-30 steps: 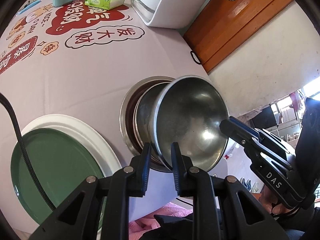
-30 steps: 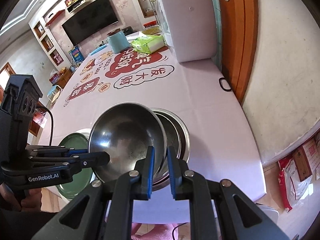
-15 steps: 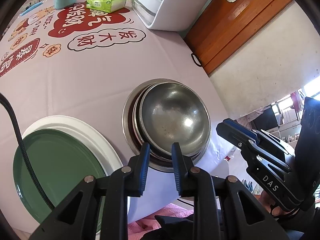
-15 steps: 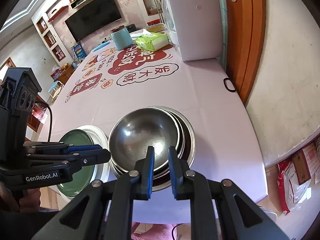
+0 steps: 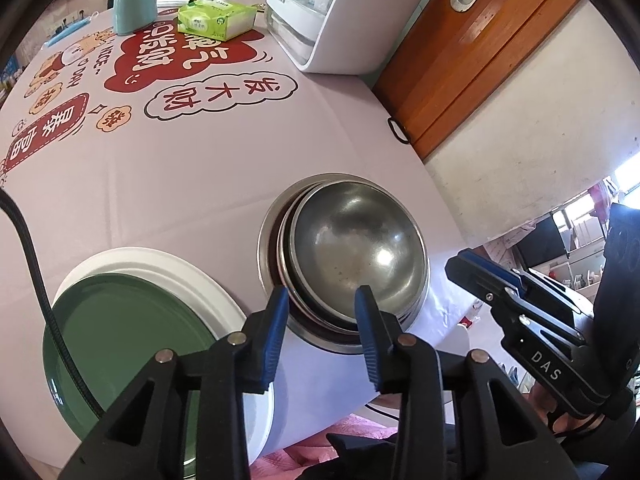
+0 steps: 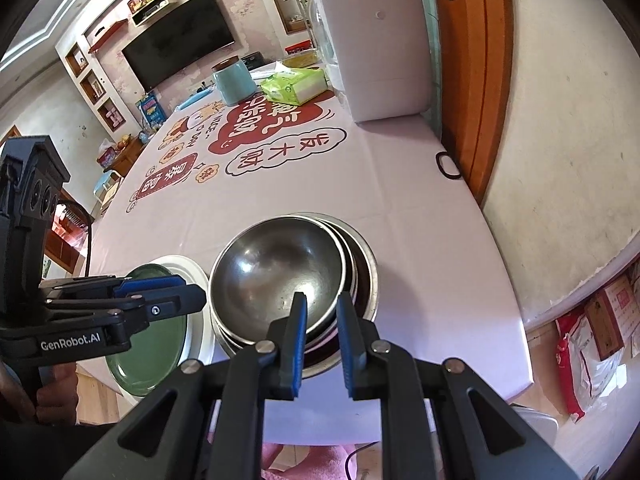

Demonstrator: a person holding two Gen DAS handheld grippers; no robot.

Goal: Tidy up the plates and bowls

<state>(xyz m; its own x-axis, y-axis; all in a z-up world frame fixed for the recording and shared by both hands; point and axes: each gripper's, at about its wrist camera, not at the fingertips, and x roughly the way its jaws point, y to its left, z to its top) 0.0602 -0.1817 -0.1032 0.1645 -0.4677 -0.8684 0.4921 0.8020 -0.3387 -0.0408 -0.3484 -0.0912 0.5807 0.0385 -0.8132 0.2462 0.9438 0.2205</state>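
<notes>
Bowls (image 5: 356, 256) of steel sit nested in one stack near the tabletop's (image 5: 200, 176) near edge, the top bowl (image 6: 276, 280) lying a little off-centre in the ones beneath, its rim leaning toward the plates. Just beside the stack on its left, a green plate (image 5: 120, 340) rests on a larger white plate (image 5: 160, 264), whose rim shows all round it; the white rim comes close to the bowls, but whether they touch cannot be told. The left gripper (image 5: 322, 308) hangs at the near rim of the stack with its jaws having just been opening: they now stand apart, the bowls' rim showing between the blue pads (image 5: 276, 328) with clear space on either side, so nothing is gripped. The right gripper (image 6: 322, 312) hangs over the same rim from the other side, its jaws narrow, and the pads are not seen to press on the metal. A hand (image 6: 44, 388) holds the left gripper's handle. A black cable (image 5: 36, 280) crosses the green plate. Farther off on the printed pink cloth stand a teal jar (image 5: 134, 6), a green tissue pack (image 5: 216, 20) and a white appliance (image 5: 348, 12); a black hair tie (image 6: 448, 164) lies near the wooden door (image 5: 492, 40).
</notes>
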